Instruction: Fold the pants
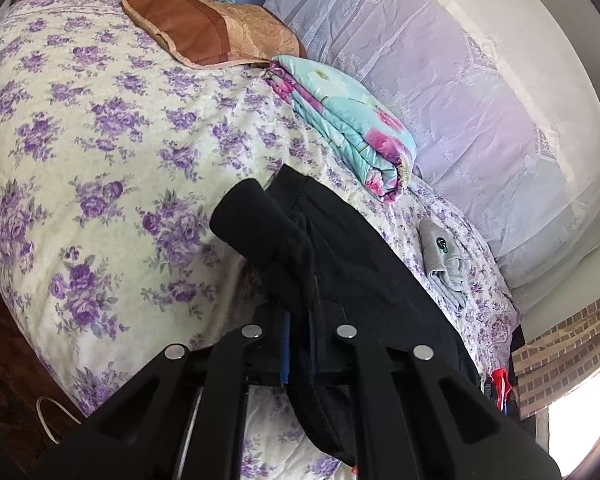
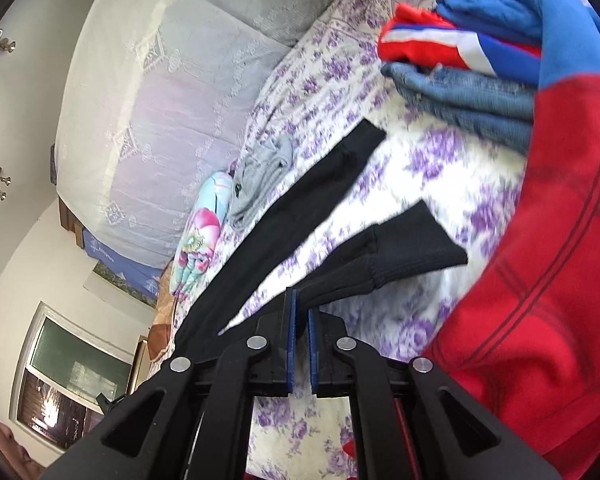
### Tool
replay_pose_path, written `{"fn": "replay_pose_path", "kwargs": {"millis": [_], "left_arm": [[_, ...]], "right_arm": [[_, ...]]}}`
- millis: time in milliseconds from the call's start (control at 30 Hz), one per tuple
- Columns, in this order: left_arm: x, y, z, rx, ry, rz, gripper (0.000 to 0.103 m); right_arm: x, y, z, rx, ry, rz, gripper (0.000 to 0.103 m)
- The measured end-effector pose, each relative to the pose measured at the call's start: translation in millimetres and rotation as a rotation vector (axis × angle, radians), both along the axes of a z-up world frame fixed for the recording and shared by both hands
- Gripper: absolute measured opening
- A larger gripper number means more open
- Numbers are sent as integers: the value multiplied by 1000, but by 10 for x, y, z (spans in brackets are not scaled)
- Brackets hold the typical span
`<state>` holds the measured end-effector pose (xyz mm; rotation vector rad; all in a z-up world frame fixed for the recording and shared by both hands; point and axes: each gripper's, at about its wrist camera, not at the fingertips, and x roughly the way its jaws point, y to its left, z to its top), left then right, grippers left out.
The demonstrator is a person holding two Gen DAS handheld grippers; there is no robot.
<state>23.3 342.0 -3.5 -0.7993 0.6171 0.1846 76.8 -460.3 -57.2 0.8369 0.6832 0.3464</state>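
Black pants (image 1: 340, 248) lie across a bed with a purple-flowered sheet (image 1: 100, 140). In the left wrist view my left gripper (image 1: 299, 312) is shut on the waist end, which bunches up and rolls over between the fingers. In the right wrist view my right gripper (image 2: 301, 304) is shut on the cuff end of one black leg (image 2: 400, 248), lifted a little off the sheet. The other leg (image 2: 320, 184) lies flat and straight, running away to the upper right.
A folded teal and pink quilt (image 1: 348, 120) and a brown pillow (image 1: 212, 28) lie along the wall side. A small grey garment (image 1: 444, 260) lies beside the pants. A stack of folded jeans and blue and red clothes (image 2: 480, 60) sits at the right, with a red garment (image 2: 540, 280) close by.
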Motion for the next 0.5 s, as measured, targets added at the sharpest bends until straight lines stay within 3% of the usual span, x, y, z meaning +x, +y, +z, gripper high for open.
{"fn": "replay_pose_path", "kwargs": {"millis": [167,333,500], "left_arm": [[276,-56,167,38,14,-5,6],[473,-48,213,24,4,4,6],[721,-22,305,33,6,3,6]], "right_arm": [[286,-12,38,-28,4,-5,5],[497,-42,-50,3,37,-19,4],[778,4,120,-40,22,-13,3]]}}
